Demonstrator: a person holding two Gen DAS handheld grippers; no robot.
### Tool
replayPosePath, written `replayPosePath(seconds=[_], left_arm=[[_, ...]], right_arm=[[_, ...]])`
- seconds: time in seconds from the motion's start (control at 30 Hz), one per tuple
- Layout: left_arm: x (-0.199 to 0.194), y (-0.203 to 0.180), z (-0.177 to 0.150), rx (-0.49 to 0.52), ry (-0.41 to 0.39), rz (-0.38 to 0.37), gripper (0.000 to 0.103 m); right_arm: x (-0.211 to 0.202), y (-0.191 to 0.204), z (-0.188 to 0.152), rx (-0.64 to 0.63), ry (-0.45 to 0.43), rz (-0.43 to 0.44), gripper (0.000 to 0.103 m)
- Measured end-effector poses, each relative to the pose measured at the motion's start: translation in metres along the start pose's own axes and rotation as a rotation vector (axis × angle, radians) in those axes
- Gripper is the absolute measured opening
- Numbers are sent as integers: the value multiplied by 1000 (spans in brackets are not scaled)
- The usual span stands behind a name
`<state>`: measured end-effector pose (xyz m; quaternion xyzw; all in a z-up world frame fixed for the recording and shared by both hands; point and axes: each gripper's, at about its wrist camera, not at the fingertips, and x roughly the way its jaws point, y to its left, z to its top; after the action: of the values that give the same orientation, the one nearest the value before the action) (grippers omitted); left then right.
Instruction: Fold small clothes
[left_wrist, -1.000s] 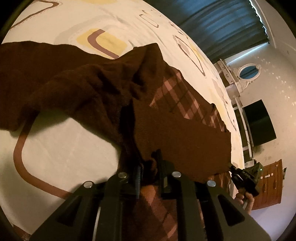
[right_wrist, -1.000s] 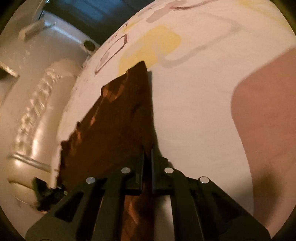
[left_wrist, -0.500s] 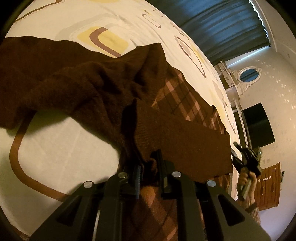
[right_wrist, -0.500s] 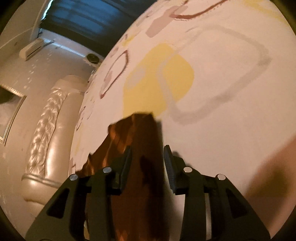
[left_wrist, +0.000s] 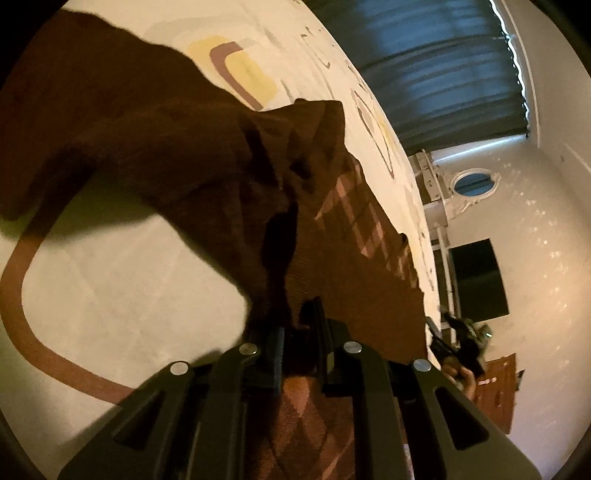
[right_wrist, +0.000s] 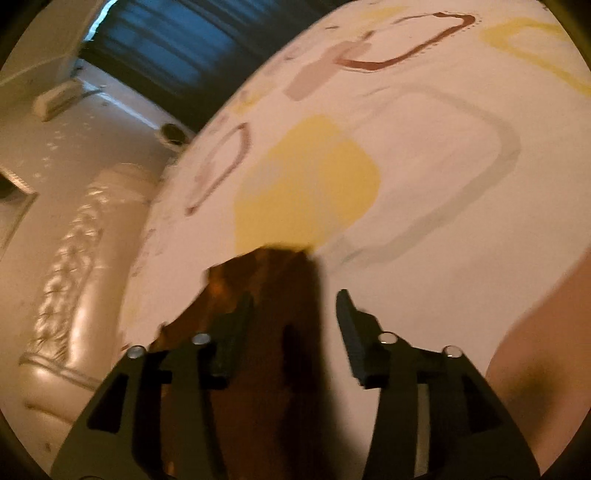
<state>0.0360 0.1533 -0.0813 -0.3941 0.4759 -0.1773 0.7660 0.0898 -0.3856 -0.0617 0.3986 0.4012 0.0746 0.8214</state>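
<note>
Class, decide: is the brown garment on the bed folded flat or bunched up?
Bunched up, not flat. The brown garment rises in humps and creases above the patterned bedsheet, with one edge pinched in the left gripper.

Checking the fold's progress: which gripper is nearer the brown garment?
Left. The left gripper is clamped on the brown garment; the right gripper, jaws opening, hovers just over its edge without pressing it.

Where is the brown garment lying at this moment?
The brown garment lies on the patterned bed sheet: in the left wrist view its near edge is pinched by the left gripper; in the right wrist view it lies beneath the opening right gripper.
</note>
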Motion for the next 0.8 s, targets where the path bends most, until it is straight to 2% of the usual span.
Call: replayPosePath(seconds=[0.13,0.2,0.27,0.4,0.47,0.57,0.6,0.67,0.73,0.8], left_arm=[[-1,-1,2,1,-2,-2,15],[-3,-2,1,-2,-5,-1,15],[-6,-5,-1,10,-10,13,16],[-28,-11,-5,76,-33,58,24],[-49,-11,-6,119,-69,111,39],[-85,2,0,143,-134,148,41],[-96,10,4,134,-150,158,41],[-127,37,18,66,-181,169,52],[-152,61,29,0,-220,158,53],[-185,91,48,-56,-293,191,53]], right_arm=[[-3,26,-48,-62,89,114,51],[8,34,-70,-90,175,138,58],[18,33,-85,-109,215,96,58],[19,42,-93,-186,206,43,59],[18,45,-95,-188,214,34,64],[17,46,-98,-183,210,27,66],[16,46,-99,-177,205,25,66],[18,46,-101,-170,199,20,67],[18,48,-100,-165,197,14,68],[19,49,-100,-160,194,6,69]])
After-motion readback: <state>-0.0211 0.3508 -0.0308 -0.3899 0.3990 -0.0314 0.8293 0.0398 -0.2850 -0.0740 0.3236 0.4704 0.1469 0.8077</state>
